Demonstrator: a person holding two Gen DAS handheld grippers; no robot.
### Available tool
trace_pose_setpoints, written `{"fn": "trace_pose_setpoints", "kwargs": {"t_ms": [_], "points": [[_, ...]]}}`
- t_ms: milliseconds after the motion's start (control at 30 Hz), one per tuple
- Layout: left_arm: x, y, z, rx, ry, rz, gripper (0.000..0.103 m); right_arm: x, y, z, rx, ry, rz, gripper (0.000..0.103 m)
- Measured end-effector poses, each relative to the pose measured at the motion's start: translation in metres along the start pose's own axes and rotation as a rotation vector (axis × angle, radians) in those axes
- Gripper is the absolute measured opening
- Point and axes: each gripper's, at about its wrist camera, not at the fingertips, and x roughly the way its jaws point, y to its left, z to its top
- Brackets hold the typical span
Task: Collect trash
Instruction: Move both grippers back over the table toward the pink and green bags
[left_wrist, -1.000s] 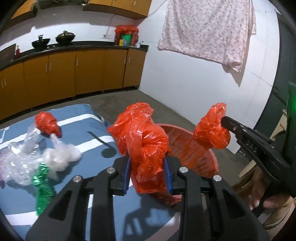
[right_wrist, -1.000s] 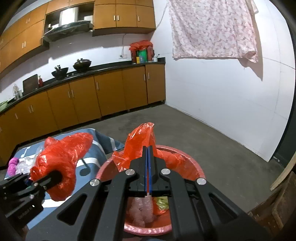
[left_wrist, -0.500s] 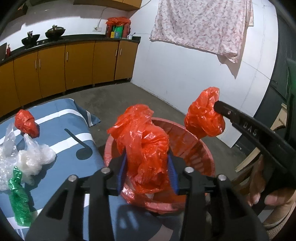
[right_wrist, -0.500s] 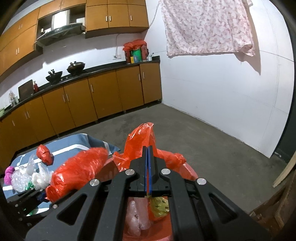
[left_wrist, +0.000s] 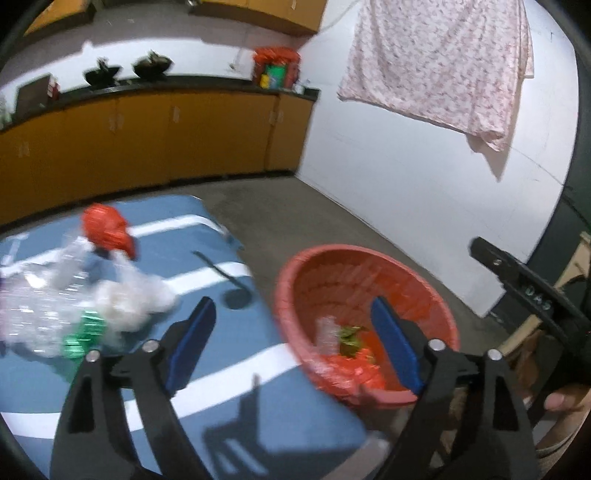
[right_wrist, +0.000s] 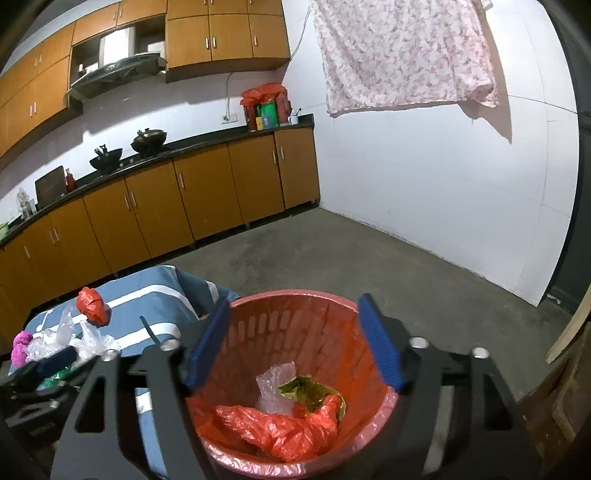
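Trash (right_wrist: 280, 428) in basket (right_wrist: 295, 306), partly hidden | both tools just spread, empty | left view blurred

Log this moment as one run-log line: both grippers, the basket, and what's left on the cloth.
left gripper: just opened, empty | right gripper: just opened, empty | red basket: red bag inside | striped cloth: trash remains

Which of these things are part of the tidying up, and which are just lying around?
Part of the job: red basket; red bag inside it; loose plastic scraps on the striped blue cloth.

Just there: pots; hanging sheet; cabinets.
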Motion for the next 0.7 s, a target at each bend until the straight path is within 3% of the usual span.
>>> {"fn": "trace_pose_setpoints", "kwargs": {"t_ms": [67,367,533,700], "points": [[-0.012,0.011,-0.003,0.002,-0.016,0.053,0.090,-0.002,0.004,-0.001,0.000,0.001,0.007,0.084],[-0.067,0.079,-0.027,-0.011,-0.040,0.280,0.095,-0.003,0.051,-0.018,-0.068,0.033,0.068,0.086],[-0.103,0.127,-0.047,-0.016,-0.063,0.446,0.097,-0.007,0.092,-0.033,-0.091,0.071,0.160,0.086],[-0.132,0.183,-0.066,-0.100,-0.050,0.585,0.098,-0.010,0.157,-0.055,-0.176,0.135,0.293,0.086]]}}
